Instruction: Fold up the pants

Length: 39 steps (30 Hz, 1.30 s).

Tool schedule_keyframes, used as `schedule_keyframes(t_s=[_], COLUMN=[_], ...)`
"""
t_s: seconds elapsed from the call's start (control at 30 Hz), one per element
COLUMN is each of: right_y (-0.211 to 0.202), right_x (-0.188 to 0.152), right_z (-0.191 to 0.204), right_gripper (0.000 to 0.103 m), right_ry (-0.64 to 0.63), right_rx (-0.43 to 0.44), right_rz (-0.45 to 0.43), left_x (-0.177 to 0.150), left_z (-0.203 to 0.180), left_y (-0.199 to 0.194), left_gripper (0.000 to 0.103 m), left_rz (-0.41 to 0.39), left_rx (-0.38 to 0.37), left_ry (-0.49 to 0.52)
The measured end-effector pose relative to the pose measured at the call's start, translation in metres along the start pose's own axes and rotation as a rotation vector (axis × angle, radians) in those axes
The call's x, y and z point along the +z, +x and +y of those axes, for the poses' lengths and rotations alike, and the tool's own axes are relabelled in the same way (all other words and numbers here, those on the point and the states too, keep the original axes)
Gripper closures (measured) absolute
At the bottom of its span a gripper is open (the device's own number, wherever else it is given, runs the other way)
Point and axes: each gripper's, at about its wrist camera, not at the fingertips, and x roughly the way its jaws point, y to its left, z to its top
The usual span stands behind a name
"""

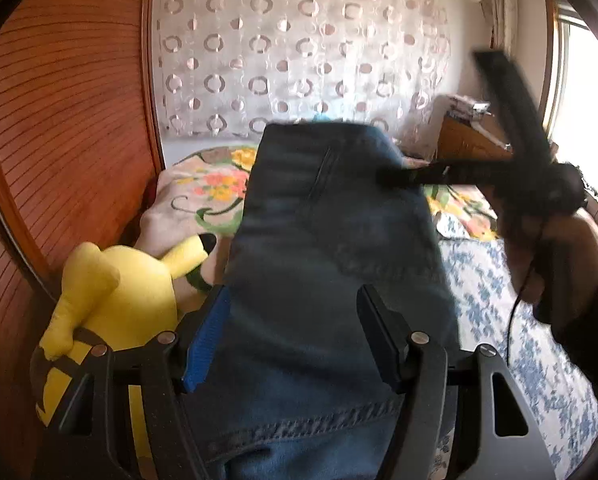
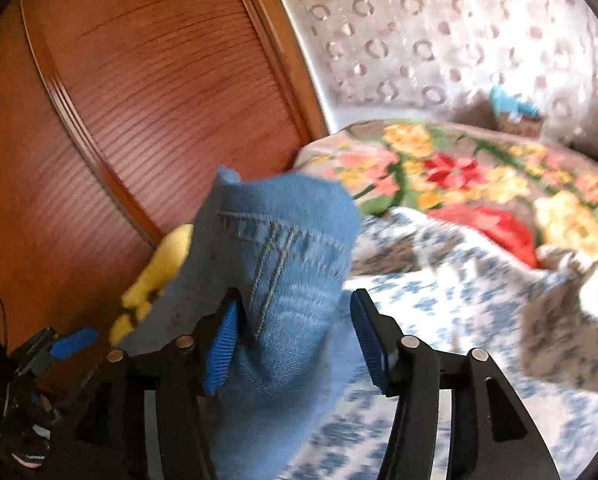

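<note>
The left gripper (image 1: 293,334) stands wide with the jeans (image 1: 331,240) lying between its pads, the right gripper (image 2: 295,336) is parted around a hemmed jeans edge touching its left pad, over the bed (image 2: 439,320) beside the yellow plush toy (image 1: 119,292) and wooden wardrobe (image 1: 67,120).

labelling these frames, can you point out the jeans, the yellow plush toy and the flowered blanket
jeans (image 1: 331,240): left wrist view, on the dark denim panel beyond the fingers
yellow plush toy (image 1: 131,292): left wrist view, on its body
flowered blanket (image 2: 459,168): right wrist view, on a red flower
</note>
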Motion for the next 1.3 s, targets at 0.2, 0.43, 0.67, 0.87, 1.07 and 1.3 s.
schedule_keyframes(t_s=[0.2,0.43,0.67,0.87,1.07,1.3], right_y=[-0.028,0.03,0.015,-0.032,-0.088,-0.144], right_x=[0.006,-0.005,0.011,-0.014,-0.053,-0.1], right_z=[0.031,0.021,0.024,0.037,0.033,0.032], right_gripper=[0.072,0.089,0.089,0.089,0.089,0.089], right_ry=[-0.136,-0.172,-0.117,-0.137,-0.128,-0.131], right_rx=[-0.133,-0.188,-0.189,-0.123,-0.106,-0.123], right_rz=[-0.132,-0.001,-0.01,-0.08,-0.13,-0.188], left_x=[-0.006,-0.018,-0.016,-0.012,-0.01,-0.012], left_z=[-0.004,-0.002,-0.008,-0.019,-0.042,-0.076], left_y=[0.005,0.012,-0.003,-0.038,-0.079,-0.127], left_gripper=[0.036,0.036,0.036,0.036,0.036,0.036], left_rz=[0.036,0.069,0.057,0.001,-0.055,-0.112], left_rx=[0.007,-0.01,0.0,0.003,-0.009,-0.032], left_ry=[0.005,-0.021,-0.028,-0.018,0.005,0.041])
